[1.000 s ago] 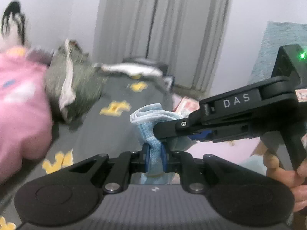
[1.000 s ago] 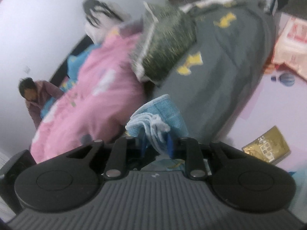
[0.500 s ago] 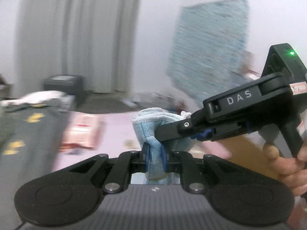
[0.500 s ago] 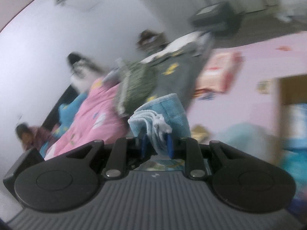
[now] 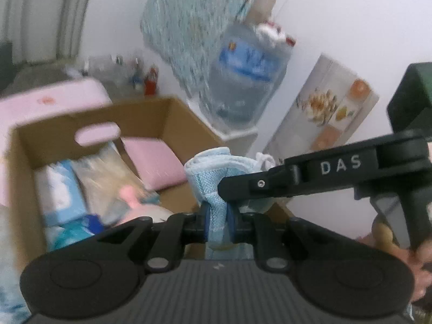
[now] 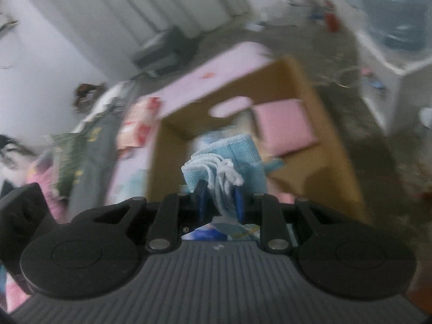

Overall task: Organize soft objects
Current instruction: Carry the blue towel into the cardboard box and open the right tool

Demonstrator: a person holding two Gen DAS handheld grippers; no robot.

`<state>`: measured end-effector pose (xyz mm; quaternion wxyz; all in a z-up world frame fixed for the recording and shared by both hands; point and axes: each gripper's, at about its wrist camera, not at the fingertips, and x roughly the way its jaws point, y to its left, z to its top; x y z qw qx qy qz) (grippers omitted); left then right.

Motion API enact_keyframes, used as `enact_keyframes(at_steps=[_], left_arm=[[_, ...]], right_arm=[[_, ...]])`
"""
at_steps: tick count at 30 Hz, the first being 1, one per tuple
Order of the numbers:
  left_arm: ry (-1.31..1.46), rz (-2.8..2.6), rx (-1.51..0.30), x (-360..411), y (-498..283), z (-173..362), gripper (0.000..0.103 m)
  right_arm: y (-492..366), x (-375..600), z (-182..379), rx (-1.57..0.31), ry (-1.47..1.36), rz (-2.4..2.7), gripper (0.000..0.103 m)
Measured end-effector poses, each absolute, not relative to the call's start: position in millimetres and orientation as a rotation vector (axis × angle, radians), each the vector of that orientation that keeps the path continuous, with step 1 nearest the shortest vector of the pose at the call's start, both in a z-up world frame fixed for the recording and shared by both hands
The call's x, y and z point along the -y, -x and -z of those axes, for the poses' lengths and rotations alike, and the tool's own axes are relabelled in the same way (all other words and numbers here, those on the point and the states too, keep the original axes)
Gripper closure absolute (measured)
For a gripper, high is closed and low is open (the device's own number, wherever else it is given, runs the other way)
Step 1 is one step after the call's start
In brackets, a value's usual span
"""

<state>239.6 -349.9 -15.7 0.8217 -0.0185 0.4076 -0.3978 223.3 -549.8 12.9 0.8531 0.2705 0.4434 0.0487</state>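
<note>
Cardboard box (image 5: 172,113) sits left and just beyond, already holding a pink cushion (image 5: 155,162). Left gripper (image 5: 217,222) and right gripper (image 6: 220,202) both clamp the folded blue towel (image 5: 213,172), lengthwise between them, short of the box's near rim.

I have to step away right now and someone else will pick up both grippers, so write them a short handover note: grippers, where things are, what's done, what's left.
Left gripper: shut on the folded blue towel.
Right gripper: shut on the same towel, gripping it from the other side.
The towel is held in the air in front of the open cardboard box.
The box already holds a pink cushion at the back and blurred blue and white packs on the left.
Done: towel folded, picked up and brought to the box.
Left: lower it into the box, probably the bare front part, then open both grippers.
</note>
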Motion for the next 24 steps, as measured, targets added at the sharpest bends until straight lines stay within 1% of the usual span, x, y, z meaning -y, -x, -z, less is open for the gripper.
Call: enact_keyframes(at_steps=[3, 5, 6, 8, 9, 10, 12, 15, 16, 17, 18, 21, 24], left_arm=[[0.036, 0.804, -0.954, 368, -252, 35, 0.079], [0.030, 0.776, -0.981, 370, -259, 42, 0.079], [0.035, 0.770, -0.982, 368, -260, 44, 0.079], [0.037, 0.767, -0.973, 362, -261, 42, 0.073], [0.036, 0.764, -0.961, 358, -261, 40, 0.069], [0.033, 0.759, -0.951, 357, -261, 38, 0.067], [0.027, 0.754, -0.930, 352, -259, 28, 0.065], [0.001, 0.755, -0.886, 340, -252, 12, 0.051], [-0.016, 0.748, -0.866, 333, -248, 6, 0.047], [-0.028, 0.738, -0.849, 326, -244, -2, 0.046], [-0.036, 0.724, -0.828, 316, -240, -9, 0.044], [-0.032, 0.653, -0.756, 272, -230, -27, 0.030], [-0.004, 0.550, -0.705, 216, -223, -44, 0.027]], right_arm=[[-232, 559, 14, -0.981, -0.520, -0.026, 0.081], [-236, 564, 30, -1.011, -0.498, 0.025, 0.081], [-240, 560, 37, -1.020, -0.482, 0.035, 0.081], [-244, 558, 43, -1.015, -0.447, 0.055, 0.081], [-244, 557, 45, -1.006, -0.427, 0.061, 0.079], [-244, 556, 46, -0.995, -0.412, 0.067, 0.077], [-243, 558, 44, -0.977, -0.404, 0.076, 0.075], [-236, 556, 33, -0.937, -0.416, 0.069, 0.075], [-232, 554, 27, -0.917, -0.424, 0.062, 0.073], [-228, 556, 16, -0.899, -0.435, 0.051, 0.072], [-222, 555, 9, -0.876, -0.453, 0.037, 0.070], [-203, 547, -3, -0.801, -0.516, -0.028, 0.058], [-192, 531, -12, -0.745, -0.567, -0.112, 0.057]])
